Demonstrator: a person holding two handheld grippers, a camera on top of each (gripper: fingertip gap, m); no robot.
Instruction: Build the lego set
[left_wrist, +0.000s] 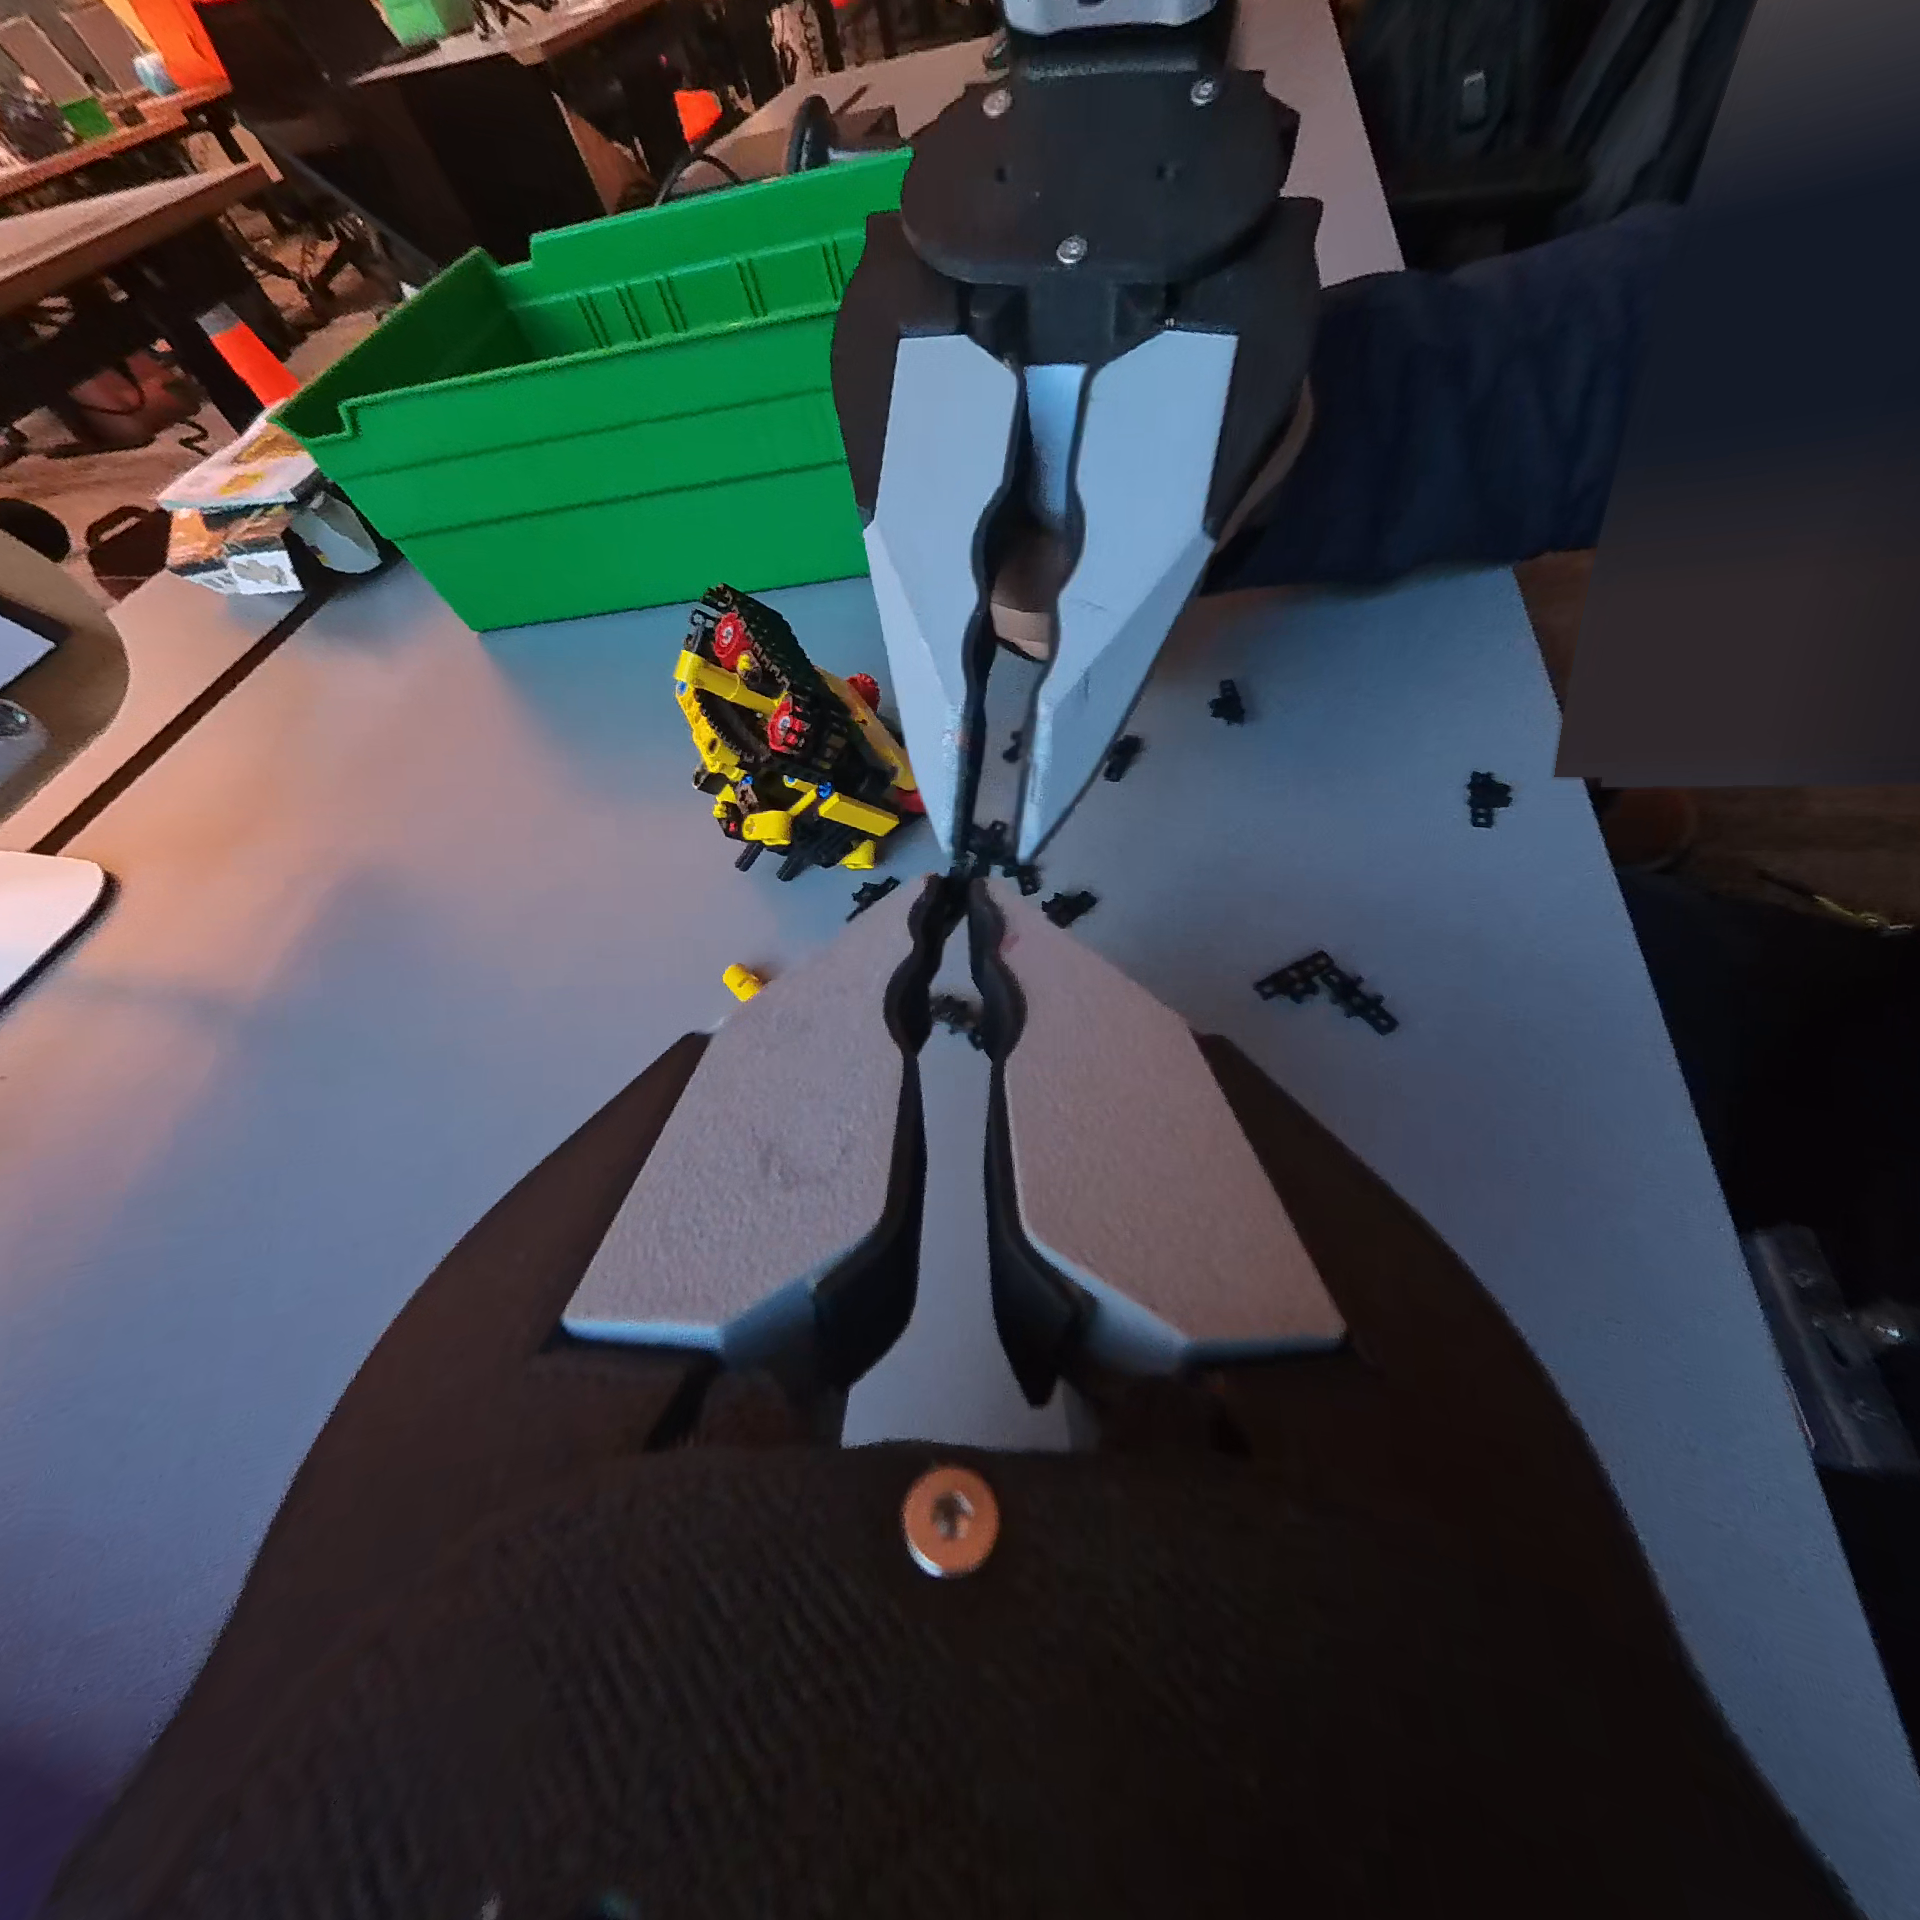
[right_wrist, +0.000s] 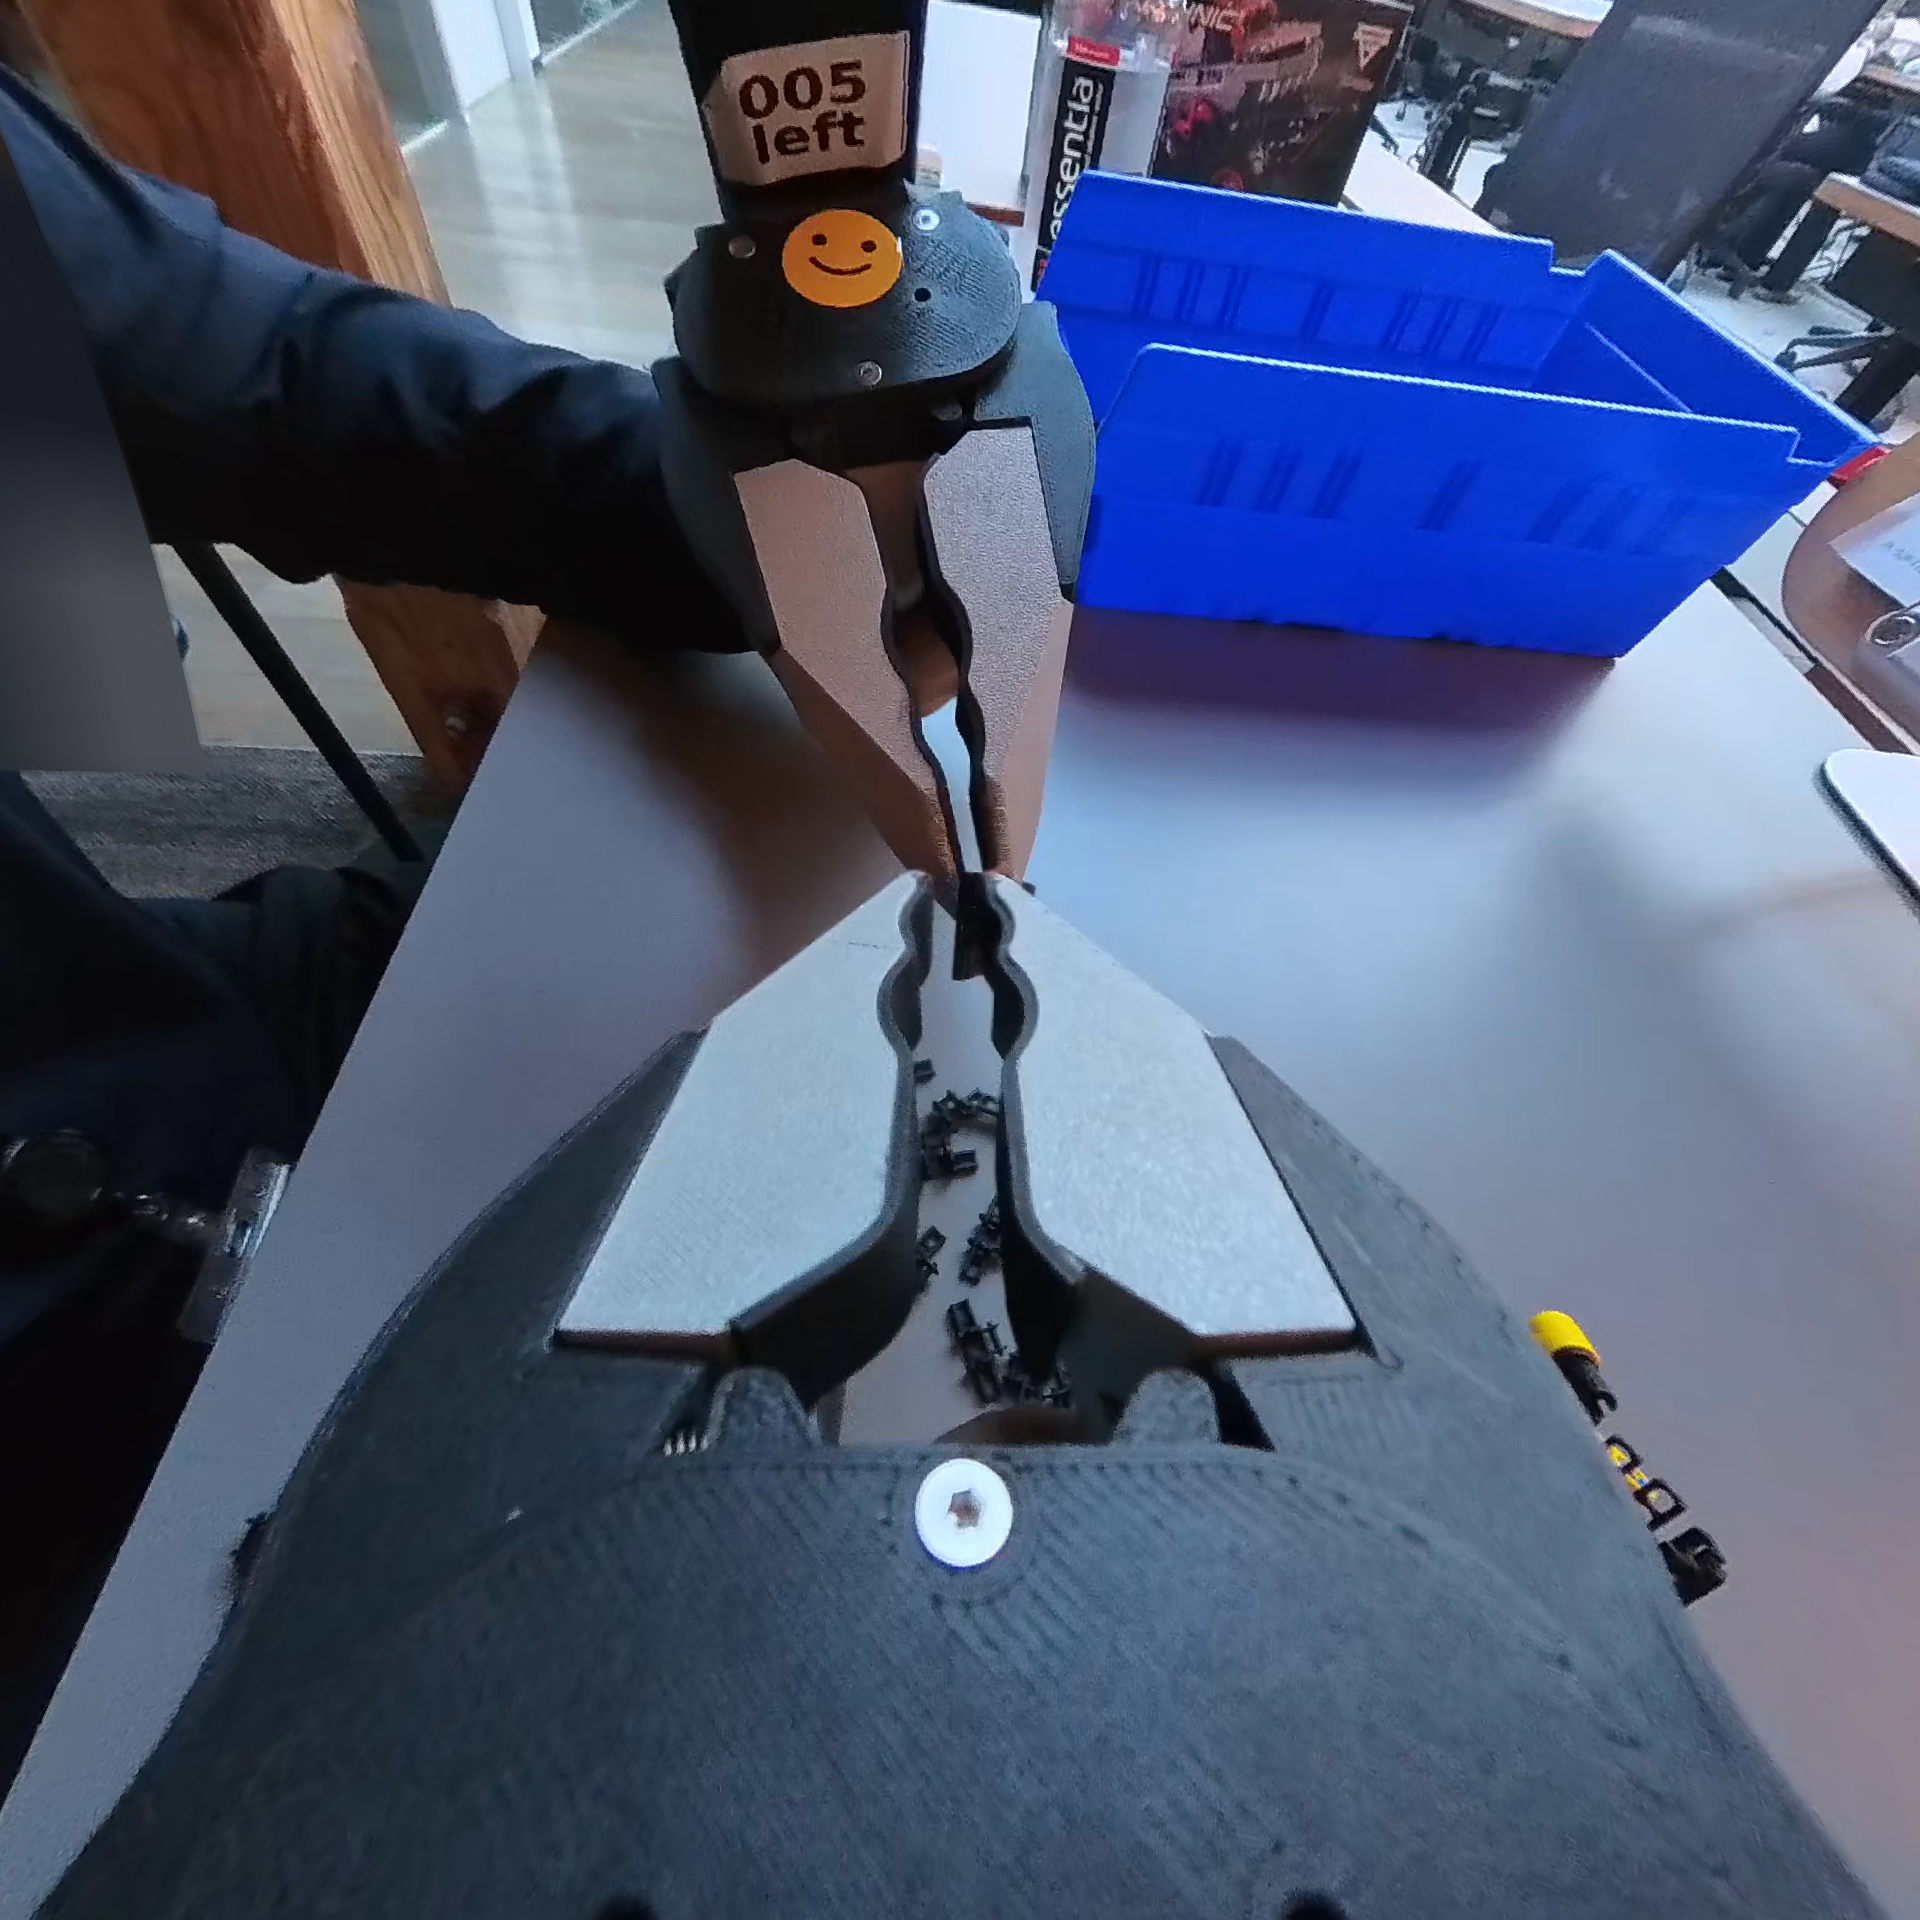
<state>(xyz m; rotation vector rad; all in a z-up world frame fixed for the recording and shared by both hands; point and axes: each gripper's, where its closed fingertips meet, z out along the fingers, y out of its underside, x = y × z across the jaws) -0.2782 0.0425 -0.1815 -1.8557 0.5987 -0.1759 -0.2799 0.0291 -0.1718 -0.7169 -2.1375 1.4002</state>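
My two grippers meet tip to tip above the grey table (left_wrist: 416, 935). My left gripper (left_wrist: 954, 896) rises from the bottom of the left wrist view with its jaws nearly closed on a small black track link. My right gripper (left_wrist: 989, 844) comes down from above, and in its own view (right_wrist: 961, 896) it is shut on a black track link (right_wrist: 969, 940). The left gripper (right_wrist: 971, 864) shows there too, touching that link. The yellow, black and red tracked lego model (left_wrist: 790, 738) stands just left of the tips. Loose black track links (left_wrist: 1325, 987) lie around them.
A green bin (left_wrist: 623, 416) stands behind the model. A blue bin (right_wrist: 1455, 468) stands at the far side in the right wrist view. More links (right_wrist: 966, 1132) lie under my right gripper. A yellow pin (left_wrist: 740, 979) lies near the left fingers. The table edge (left_wrist: 1621, 935) is close on the right.
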